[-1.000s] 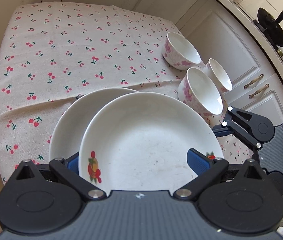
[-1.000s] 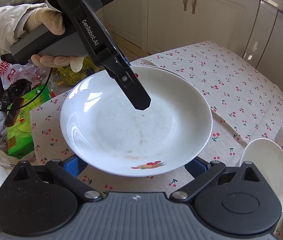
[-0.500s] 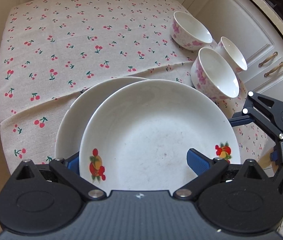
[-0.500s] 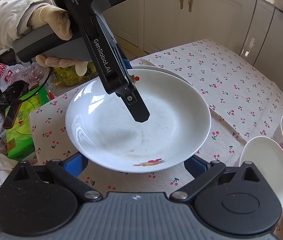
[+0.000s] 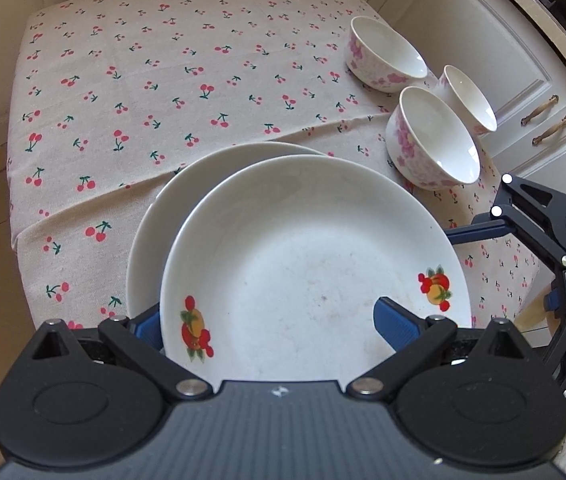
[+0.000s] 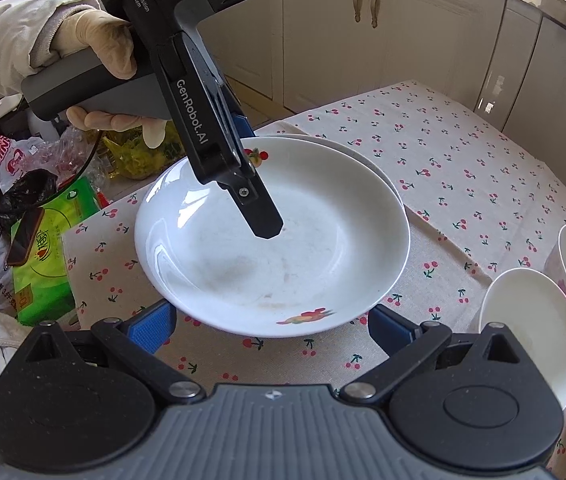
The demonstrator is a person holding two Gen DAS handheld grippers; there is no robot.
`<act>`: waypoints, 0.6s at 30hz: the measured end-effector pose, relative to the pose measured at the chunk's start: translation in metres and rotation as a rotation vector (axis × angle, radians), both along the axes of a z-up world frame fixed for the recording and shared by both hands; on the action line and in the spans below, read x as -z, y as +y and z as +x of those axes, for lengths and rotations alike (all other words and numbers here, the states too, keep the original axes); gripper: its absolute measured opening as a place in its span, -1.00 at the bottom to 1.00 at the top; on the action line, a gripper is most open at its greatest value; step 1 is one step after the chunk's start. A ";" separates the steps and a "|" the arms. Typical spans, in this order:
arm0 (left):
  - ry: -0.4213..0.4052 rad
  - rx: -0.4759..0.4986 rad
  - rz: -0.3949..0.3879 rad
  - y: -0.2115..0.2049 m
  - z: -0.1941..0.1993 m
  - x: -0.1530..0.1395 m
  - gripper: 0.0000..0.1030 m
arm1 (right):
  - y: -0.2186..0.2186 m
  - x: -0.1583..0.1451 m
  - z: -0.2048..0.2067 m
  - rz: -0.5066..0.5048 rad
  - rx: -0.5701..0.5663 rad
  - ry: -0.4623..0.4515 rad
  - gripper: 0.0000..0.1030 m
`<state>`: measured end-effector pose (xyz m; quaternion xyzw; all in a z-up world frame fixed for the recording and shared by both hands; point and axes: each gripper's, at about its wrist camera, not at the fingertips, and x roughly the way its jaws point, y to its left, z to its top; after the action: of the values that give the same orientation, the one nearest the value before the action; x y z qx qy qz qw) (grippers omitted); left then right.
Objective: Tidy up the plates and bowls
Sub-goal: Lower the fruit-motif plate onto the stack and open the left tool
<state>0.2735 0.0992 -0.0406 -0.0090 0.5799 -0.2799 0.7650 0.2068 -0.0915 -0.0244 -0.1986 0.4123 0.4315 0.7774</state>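
Observation:
A white deep plate with fruit prints [image 5: 315,264] [image 6: 279,232] sits tilted over a second white plate [image 5: 171,208] [image 6: 363,156] on the cherry-print tablecloth. My left gripper [image 5: 271,320] straddles the top plate's near rim, one blue pad [image 5: 393,320] above it and one below; in the right wrist view its upper finger [image 6: 261,216] reaches over the plate's middle. I cannot tell if it clamps the rim. My right gripper [image 6: 271,326] is open and empty, just in front of the plate's edge. Three white bowls with pink flowers [image 5: 431,140] stand to the right.
The tablecloth [image 5: 163,80] covers a small table with white cabinets [image 6: 363,20] behind it. Bags and a green box [image 6: 51,248] lie on the floor off the table's left edge. Two bowls [image 6: 531,336] sit close to my right gripper's right side.
Both views have pulled back and risen a little. The top plate has come lower over the second plate. My right gripper has drawn away from the plate's rim.

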 end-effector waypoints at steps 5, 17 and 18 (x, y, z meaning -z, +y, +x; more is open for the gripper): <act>0.000 -0.013 -0.013 0.005 -0.004 -0.004 0.95 | 0.002 -0.001 -0.001 -0.003 -0.001 -0.011 1.00; -0.024 -0.054 -0.040 0.018 -0.010 -0.014 0.95 | 0.004 -0.005 -0.009 -0.007 0.002 -0.056 1.00; -0.026 -0.058 -0.041 0.018 -0.011 -0.014 0.95 | 0.003 -0.006 -0.009 -0.005 0.007 -0.059 1.00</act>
<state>0.2629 0.1174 -0.0261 -0.0380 0.5637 -0.2697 0.7798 0.1975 -0.0886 -0.0187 -0.2120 0.3909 0.4218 0.7902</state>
